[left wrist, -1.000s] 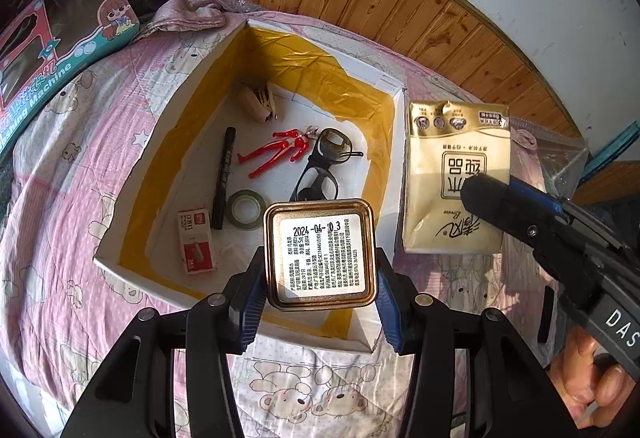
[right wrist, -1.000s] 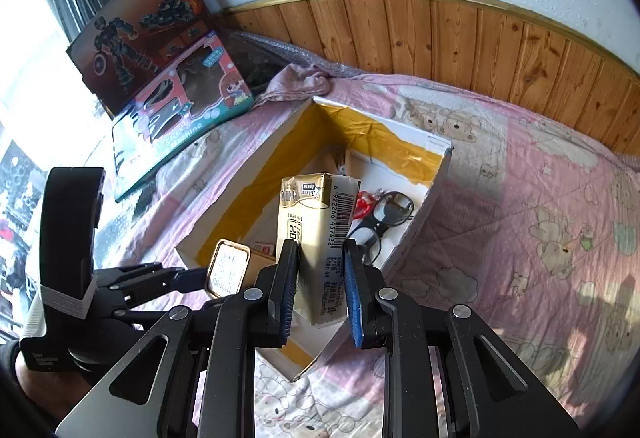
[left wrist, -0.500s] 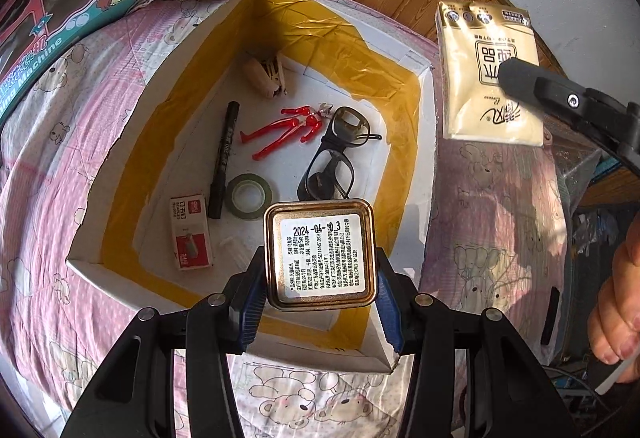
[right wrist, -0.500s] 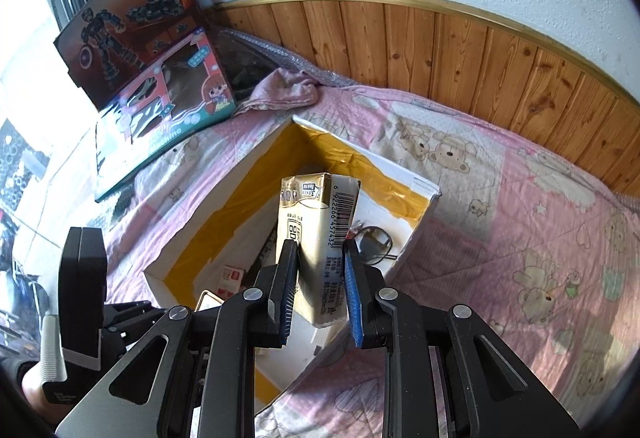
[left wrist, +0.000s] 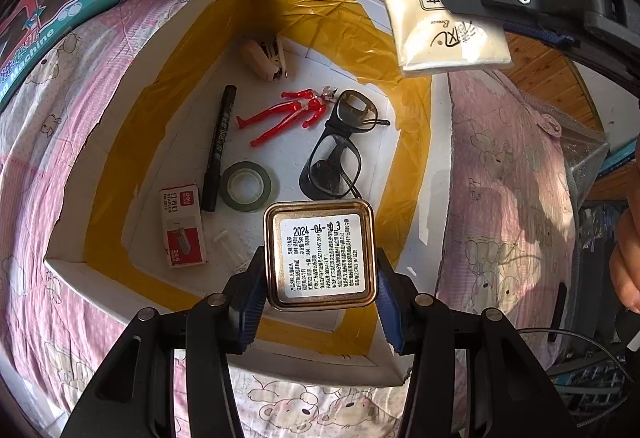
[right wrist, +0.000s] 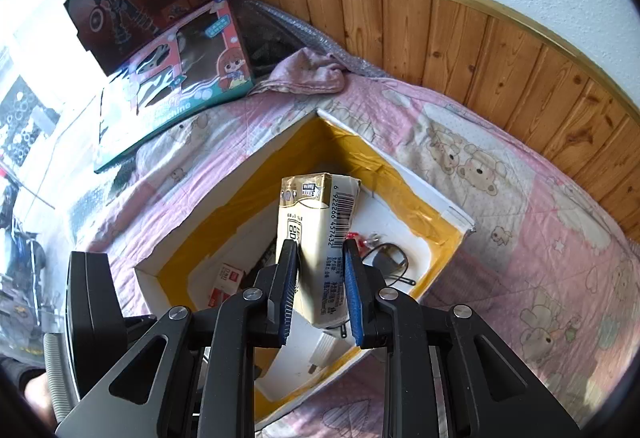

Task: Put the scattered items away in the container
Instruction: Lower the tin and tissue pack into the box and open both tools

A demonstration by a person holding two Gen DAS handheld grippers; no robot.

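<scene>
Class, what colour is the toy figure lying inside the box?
Red; the toy figure shows best in the left wrist view, beside the glasses.

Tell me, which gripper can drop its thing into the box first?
Probably the left gripper: its square gold tin hangs over the white box's open floor. The right gripper's beige tissue pack sits high, near the far rim.
</scene>
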